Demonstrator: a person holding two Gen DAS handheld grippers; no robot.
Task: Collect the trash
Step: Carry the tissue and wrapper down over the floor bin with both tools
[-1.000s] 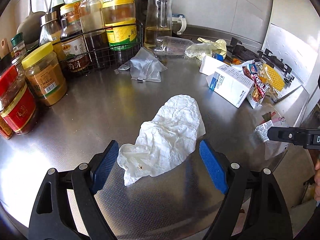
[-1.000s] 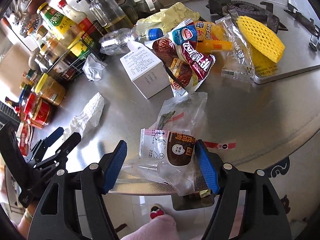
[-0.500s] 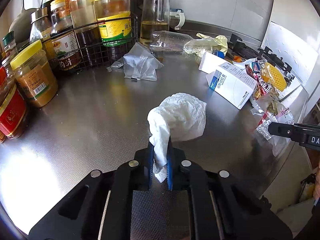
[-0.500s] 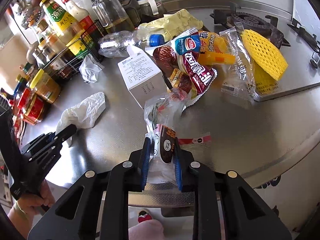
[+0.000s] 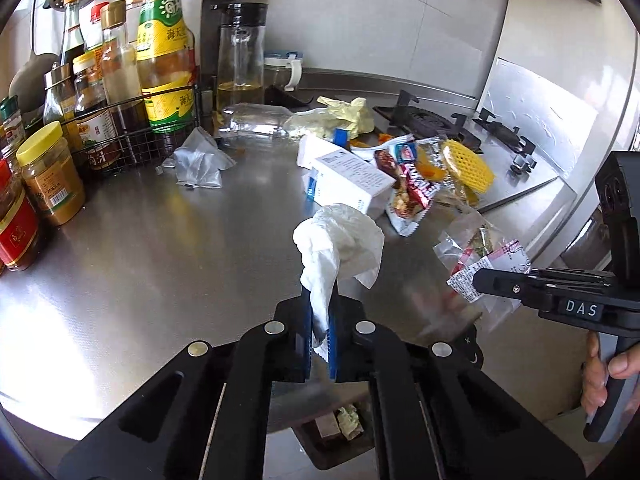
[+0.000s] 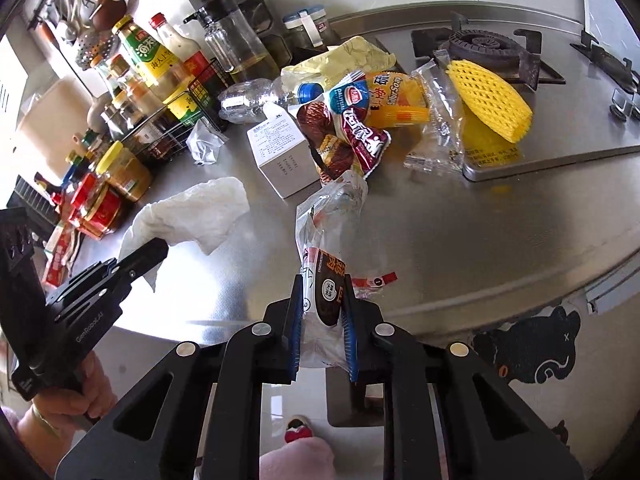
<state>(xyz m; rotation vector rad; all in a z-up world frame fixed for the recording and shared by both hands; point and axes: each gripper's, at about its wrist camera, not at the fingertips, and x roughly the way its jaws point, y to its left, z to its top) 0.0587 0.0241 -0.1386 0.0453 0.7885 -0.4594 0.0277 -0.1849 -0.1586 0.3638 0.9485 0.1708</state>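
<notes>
My left gripper (image 5: pixel 320 320) is shut on a crumpled white tissue (image 5: pixel 340 240) and holds it lifted above the steel counter (image 5: pixel 160 248). It also shows in the right wrist view (image 6: pixel 192 212). My right gripper (image 6: pixel 322 312) is shut on a clear plastic food wrapper (image 6: pixel 328 216) with a brown label, lifted near the counter's front edge. The wrapper also shows in the left wrist view (image 5: pixel 476 256). More trash lies behind: a white carton (image 6: pixel 280 152), snack wrappers (image 6: pixel 360 120), a crushed clear bottle (image 6: pixel 256 100), a yellow foam net (image 6: pixel 488 100), a grey foil scrap (image 5: pixel 198 160).
Sauce bottles and jars in a wire rack (image 5: pixel 132 136) line the left side. A glass oil jug (image 5: pixel 240 56) stands at the back. A gas stove (image 6: pixel 488 48) is at the right. A dark bin with trash (image 5: pixel 340 432) sits on the floor below the counter edge.
Both grippers closed on their items a second ago. Since then each has lifted its trash off the counter and drawn back toward the front edge.
</notes>
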